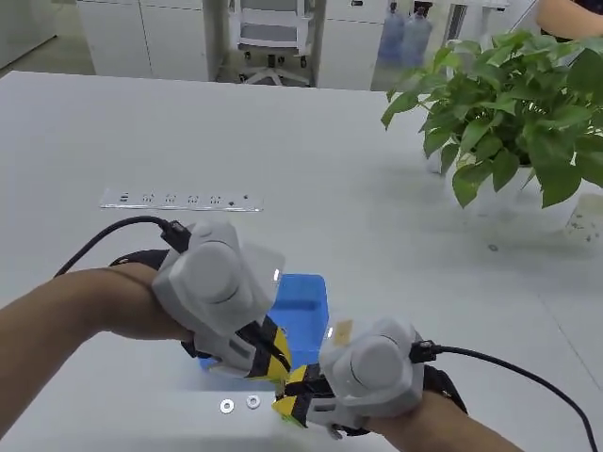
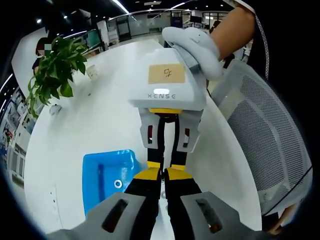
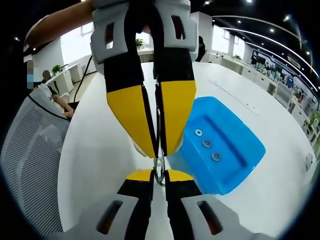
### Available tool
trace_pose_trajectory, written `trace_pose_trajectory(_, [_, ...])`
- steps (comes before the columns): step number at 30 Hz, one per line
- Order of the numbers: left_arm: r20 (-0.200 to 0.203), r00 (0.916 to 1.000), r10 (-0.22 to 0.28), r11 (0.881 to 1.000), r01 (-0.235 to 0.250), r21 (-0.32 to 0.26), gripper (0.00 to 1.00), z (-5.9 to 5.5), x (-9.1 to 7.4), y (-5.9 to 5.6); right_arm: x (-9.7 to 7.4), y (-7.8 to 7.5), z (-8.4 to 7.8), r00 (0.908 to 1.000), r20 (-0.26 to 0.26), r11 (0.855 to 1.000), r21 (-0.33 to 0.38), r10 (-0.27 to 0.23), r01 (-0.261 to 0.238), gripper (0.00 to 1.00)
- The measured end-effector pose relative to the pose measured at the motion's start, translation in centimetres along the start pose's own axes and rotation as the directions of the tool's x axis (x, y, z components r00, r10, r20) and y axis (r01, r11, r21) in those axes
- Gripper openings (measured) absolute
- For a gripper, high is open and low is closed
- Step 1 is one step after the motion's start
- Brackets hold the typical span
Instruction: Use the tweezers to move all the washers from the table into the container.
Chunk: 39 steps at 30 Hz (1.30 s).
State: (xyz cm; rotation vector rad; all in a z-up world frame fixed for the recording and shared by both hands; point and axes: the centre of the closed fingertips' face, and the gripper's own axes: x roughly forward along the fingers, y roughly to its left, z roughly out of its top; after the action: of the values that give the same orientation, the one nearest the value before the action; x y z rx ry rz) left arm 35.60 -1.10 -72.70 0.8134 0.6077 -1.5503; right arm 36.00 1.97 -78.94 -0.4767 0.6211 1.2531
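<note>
The thin metal tweezers (image 3: pixel 159 170) sit between the two claws, which meet tip to tip just beside the near wall of the blue plastic container (image 1: pixel 303 299). The left claw (image 2: pixel 162 175) is pressed together on them. The right claw (image 3: pixel 159 176) looks pinched on the same strip from the opposite end, though so little of the metal shows between the yellow pads that I may be misreading which end each one holds.

Three small flat metal washers (image 3: pixel 206 143) lie in a row on the container's floor. Two more (image 1: pixel 227 406) rest side by side on the white counter (image 1: pixel 113 122), just to the left of the meeting claws and near the container.

I judge the step in hand to be settling the hold on the tool, with the task partly done and two pieces not yet moved. The next move calls for one claw to take a firm, well-aligned hold so the tips point down. The tips then need lowering onto the nearer washer, squeezing at its rim and lifting over the blue wall.
</note>
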Motion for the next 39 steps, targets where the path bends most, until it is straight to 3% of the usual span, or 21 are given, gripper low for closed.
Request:
trace_pose_trajectory(17, [-0.010,0.9999,-0.001,1.000,0.001,0.021,0.06,0.4,-0.1,-0.5,-0.4,0.3,0.0,1.0000,-0.003,1.000,-0.002,-0.009,0.009,0.09])
trace_pose_trajectory(39, [-0.016,0.9999,0.003,1.000,-0.003,0.009,0.06,2.3,-2.8,-0.5,-2.6,0.6,2.4,0.9998,0.005,1.000,-0.010,-0.017,0.017,0.09])
